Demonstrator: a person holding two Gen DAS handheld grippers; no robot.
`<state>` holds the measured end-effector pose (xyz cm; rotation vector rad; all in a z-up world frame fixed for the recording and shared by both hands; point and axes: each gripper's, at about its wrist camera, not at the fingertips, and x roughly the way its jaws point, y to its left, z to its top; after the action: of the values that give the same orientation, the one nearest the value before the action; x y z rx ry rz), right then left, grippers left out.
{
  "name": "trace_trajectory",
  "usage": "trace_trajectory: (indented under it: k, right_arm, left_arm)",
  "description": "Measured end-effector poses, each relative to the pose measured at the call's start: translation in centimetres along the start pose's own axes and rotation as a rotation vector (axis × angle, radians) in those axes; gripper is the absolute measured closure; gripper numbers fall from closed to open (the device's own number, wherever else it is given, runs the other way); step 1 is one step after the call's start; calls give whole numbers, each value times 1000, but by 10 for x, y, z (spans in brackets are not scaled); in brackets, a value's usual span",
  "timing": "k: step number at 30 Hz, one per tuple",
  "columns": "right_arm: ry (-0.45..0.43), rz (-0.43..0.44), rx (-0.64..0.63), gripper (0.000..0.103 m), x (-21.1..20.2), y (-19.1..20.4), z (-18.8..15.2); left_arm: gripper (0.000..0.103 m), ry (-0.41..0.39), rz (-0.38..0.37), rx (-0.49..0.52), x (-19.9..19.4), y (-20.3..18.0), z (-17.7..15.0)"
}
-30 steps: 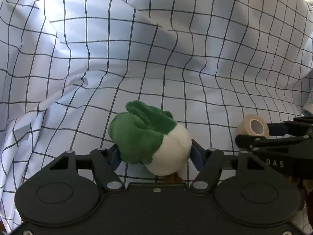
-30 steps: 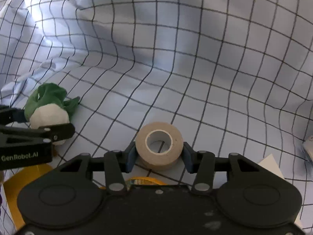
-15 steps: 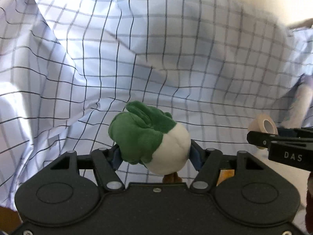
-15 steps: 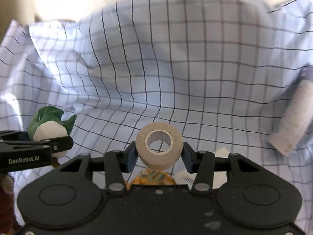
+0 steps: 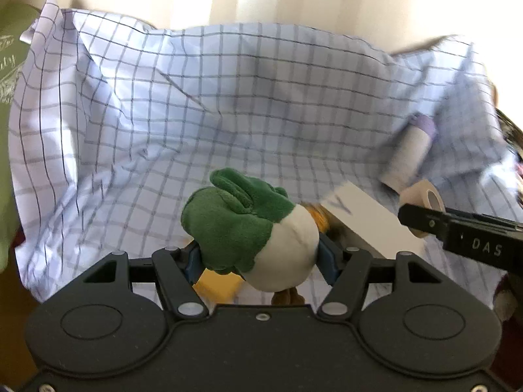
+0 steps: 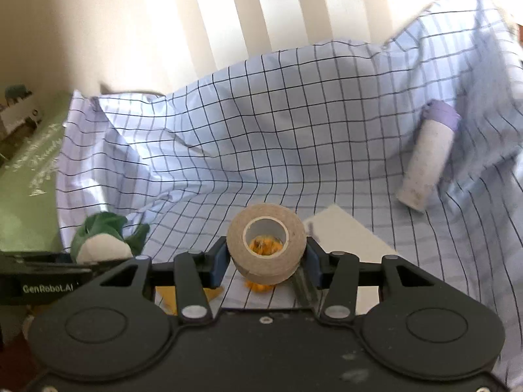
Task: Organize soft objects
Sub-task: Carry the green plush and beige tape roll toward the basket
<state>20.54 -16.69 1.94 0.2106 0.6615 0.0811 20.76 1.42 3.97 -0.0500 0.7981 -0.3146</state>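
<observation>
My left gripper (image 5: pixel 258 258) is shut on a green and white plush toy (image 5: pixel 248 232), held up above a blue checked cloth (image 5: pixel 228 98). In the right wrist view the same plush toy (image 6: pixel 101 245) shows at the lower left, clamped in the left gripper. My right gripper (image 6: pixel 266 259) is shut on a beige roll of tape (image 6: pixel 266 245), its hole facing the camera. That tape roll (image 5: pixel 421 196) also appears at the right of the left wrist view. Both grippers hang side by side over the cloth.
A white cylinder with a purple cap (image 6: pixel 428 160) lies on the cloth at the right. A white card (image 6: pixel 346 235) and yellow and orange objects (image 5: pixel 215 289) lie below the grippers. A green cloth with white print (image 6: pixel 29 176) lies at the left. A pale wall stands behind.
Both grippers have lifted up and back from the cloth with their objects. More of the cloth, its far edge, the wall, the cylinder and the white card have come into view.
</observation>
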Motion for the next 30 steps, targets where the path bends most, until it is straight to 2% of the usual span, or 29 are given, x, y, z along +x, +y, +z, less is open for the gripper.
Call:
trace_trajectory:
  k: [5,11,21,30]
  right_arm:
    - [-15,-37,14,56,-41,-7,-32]
    - [24,-64,26,56,-67,-12,-69]
    - [153,-79,34,56,-77,-18,-114]
    - [207,-75,36,56,-77,-20,-123]
  left_arm:
    - [41,47,-40,-20,-18,-9,-31]
    - [41,127,-54,-37,-21,-15,-62]
    - [41,302,-90,-77,-11,-17,-111]
    - [38,407,-85,-26,-3,-22,-133]
